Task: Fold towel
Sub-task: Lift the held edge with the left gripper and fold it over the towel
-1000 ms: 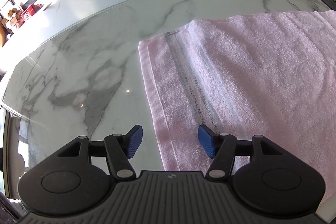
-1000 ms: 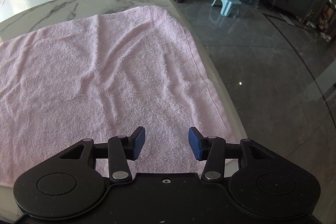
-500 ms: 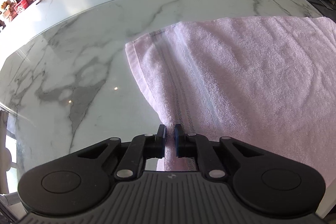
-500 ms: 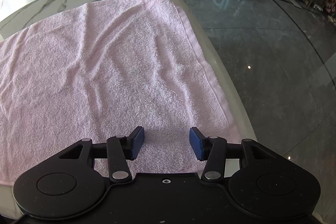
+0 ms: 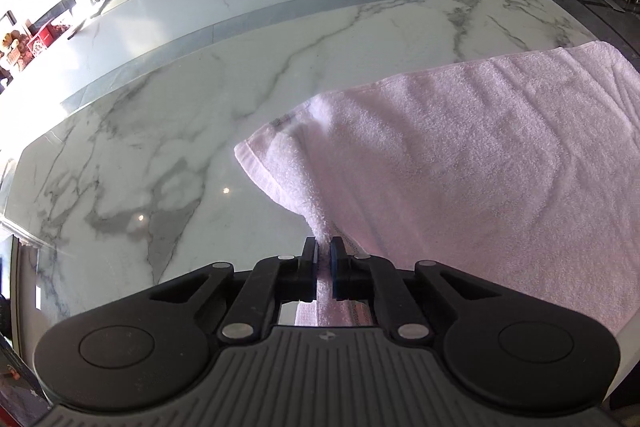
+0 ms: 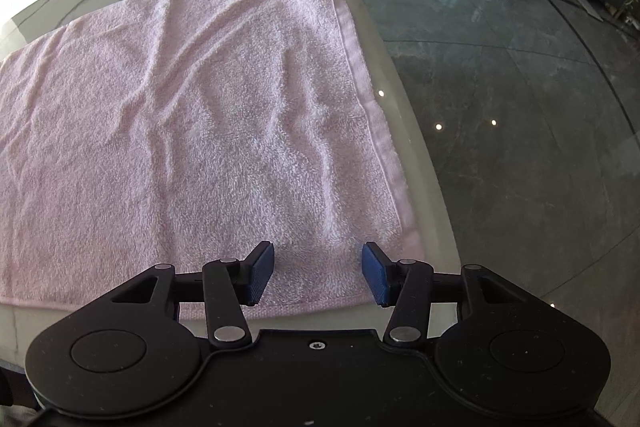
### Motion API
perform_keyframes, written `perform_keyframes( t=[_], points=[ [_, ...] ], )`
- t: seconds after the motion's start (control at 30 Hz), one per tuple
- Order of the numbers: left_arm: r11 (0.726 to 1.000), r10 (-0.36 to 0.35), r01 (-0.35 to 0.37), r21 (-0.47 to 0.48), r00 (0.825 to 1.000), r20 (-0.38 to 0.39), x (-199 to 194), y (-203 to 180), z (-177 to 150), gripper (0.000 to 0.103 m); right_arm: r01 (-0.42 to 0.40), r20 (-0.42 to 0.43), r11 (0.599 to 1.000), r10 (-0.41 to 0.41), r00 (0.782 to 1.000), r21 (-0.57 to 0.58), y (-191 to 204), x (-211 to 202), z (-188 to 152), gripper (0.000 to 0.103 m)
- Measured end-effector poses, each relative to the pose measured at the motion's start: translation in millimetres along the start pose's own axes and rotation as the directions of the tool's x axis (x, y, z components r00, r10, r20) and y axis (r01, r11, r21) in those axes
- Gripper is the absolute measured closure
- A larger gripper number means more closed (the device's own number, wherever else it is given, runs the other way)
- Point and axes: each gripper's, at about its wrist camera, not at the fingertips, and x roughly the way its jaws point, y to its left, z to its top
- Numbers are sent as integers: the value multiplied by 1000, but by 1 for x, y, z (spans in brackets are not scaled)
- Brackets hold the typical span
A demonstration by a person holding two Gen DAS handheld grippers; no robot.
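The left gripper [image 5: 324, 258] is clenched on the near left corner of the pink towel [image 5: 480, 163], and this corner rises from the marble table [image 5: 160, 147], probably to begin the fold. The right gripper [image 6: 318, 273] is released, with its pads on both sides of the near right edge, which lies flat by the table side. Further away, the rest of the towel lies spread on the table with some wrinkles
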Motion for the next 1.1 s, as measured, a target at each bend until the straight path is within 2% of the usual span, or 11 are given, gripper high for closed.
perform_keyframes(
  t=[0.27,0.4,0.63,0.77,0.9,1.1],
  points=[
    [995,-62,55,78,995,83,-38,-51,40,98,-62,-11,997,61,998,-45,-8,2,0,53],
    [989,-92,78,124,989,112,-50,-82,59,98,-78,2,994,79,997,-72,-12,1,-2,50],
    [972,-148,117,203,978,144,-59,-140,91,98,-82,47,991,87,995,-102,-21,-2,-3,51],
    [955,-202,159,250,966,159,-64,-177,108,98,-120,62,987,127,990,-104,-35,-7,-9,51],
    [930,-257,197,312,952,166,-66,-219,125,98,-175,47,978,181,982,-111,-41,-6,-17,61],
    [885,-330,247,395,931,156,-63,-274,144,98,-195,39,968,204,978,-159,-39,-5,-17,61]
  ],
)
